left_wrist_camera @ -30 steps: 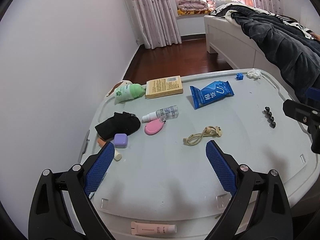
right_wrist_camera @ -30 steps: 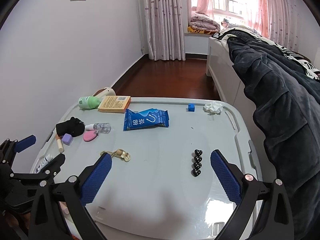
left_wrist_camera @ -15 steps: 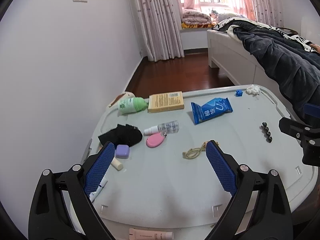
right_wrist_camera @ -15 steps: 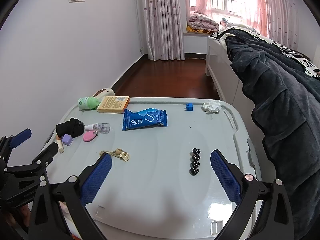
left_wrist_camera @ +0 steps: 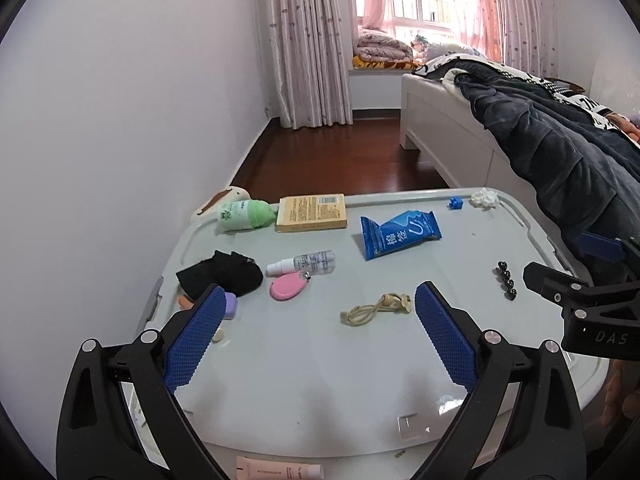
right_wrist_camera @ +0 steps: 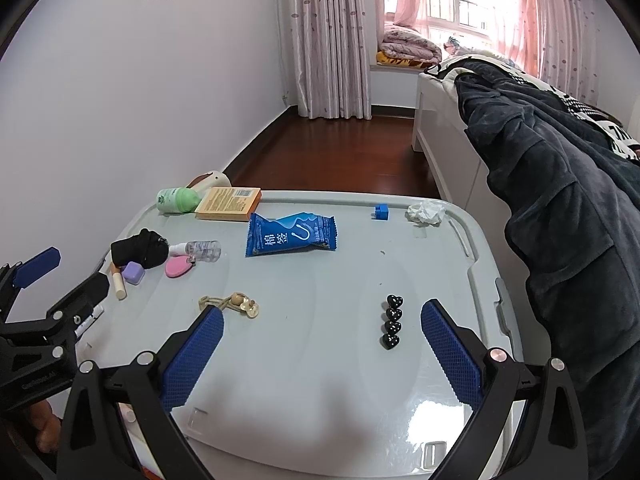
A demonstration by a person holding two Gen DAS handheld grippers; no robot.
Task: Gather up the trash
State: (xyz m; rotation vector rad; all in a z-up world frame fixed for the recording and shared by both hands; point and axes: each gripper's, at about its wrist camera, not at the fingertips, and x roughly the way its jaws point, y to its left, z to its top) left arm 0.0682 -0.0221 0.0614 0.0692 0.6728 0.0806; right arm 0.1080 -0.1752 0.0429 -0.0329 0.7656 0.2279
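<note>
A crumpled white tissue (right_wrist_camera: 425,213) lies at the far right corner of a grey plastic lid (right_wrist_camera: 320,360), also seen as the tissue (left_wrist_camera: 484,199) in the left wrist view. A blue snack wrapper (right_wrist_camera: 291,234) lies mid-lid; the same wrapper (left_wrist_camera: 398,233) shows from the left. My left gripper (left_wrist_camera: 318,330) hangs open above the near left of the lid, nothing between its fingers. My right gripper (right_wrist_camera: 322,350) hangs open above the near right, close to a black heart hair clip (right_wrist_camera: 393,322). Both stay well short of the tissue and wrapper.
On the lid (left_wrist_camera: 320,380): a green bottle (left_wrist_camera: 242,216), yellow box (left_wrist_camera: 312,213), spray bottle (left_wrist_camera: 304,263), pink oval (left_wrist_camera: 287,286), black cloth (left_wrist_camera: 220,274), purple cube (right_wrist_camera: 133,273), beige hair tie (left_wrist_camera: 376,308), blue brick (right_wrist_camera: 381,212). A bed with a dark blanket (right_wrist_camera: 560,184) stands right; a wall is left.
Both grippers have drawn back and risen a little, so more of the lid and room shows. Nothing on the lid has moved. Both grippers stay open.
</note>
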